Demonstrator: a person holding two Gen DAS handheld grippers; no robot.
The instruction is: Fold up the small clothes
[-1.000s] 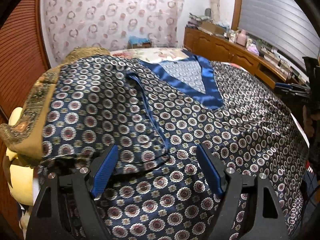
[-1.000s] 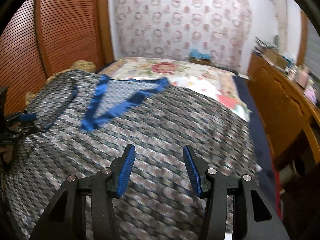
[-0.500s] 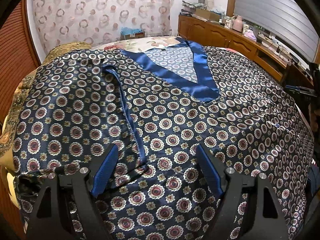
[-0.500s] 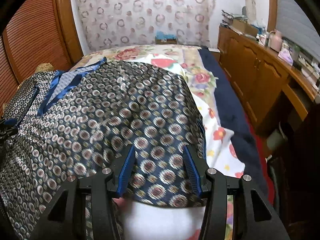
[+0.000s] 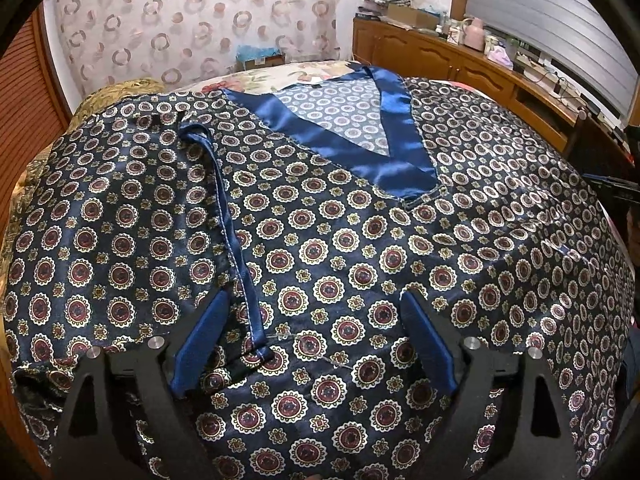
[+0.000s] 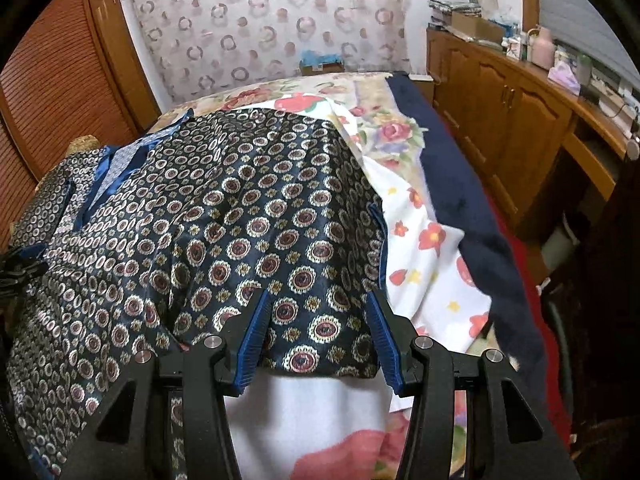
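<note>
Standing at the foot of the bed: a navy satin pyjama top [image 5: 344, 248] with a medallion print lies spread front-up over the floral bedsheet [image 6: 424, 236]. Its blue V-neck trim [image 5: 384, 160] points toward the near hem. One sleeve [image 5: 132, 216] is laid inward across the chest, its blue cuff band [image 5: 236, 248] running down to end between the left tool's fingers.

Left gripper [image 5: 312, 344]: fingers spread wide, hovering just over the cloth near the cuff's end, pinching nothing.

Right gripper [image 6: 318, 336]: fingers also spread, straddling the other sleeve's end [image 6: 316, 320], where the fabric edge meets white sheet. No grip made yet, as far as I can see.

Progress, my reading: early. One sleeve looks folded in; the right-hand sleeve is still out at the side. Left to do: bring that sleeve across, then fold the body up from the hem. Satin looks slippery; folds may slide.

Wooden sideboard [image 6: 520, 120] along the right wall, cluttered.
</note>
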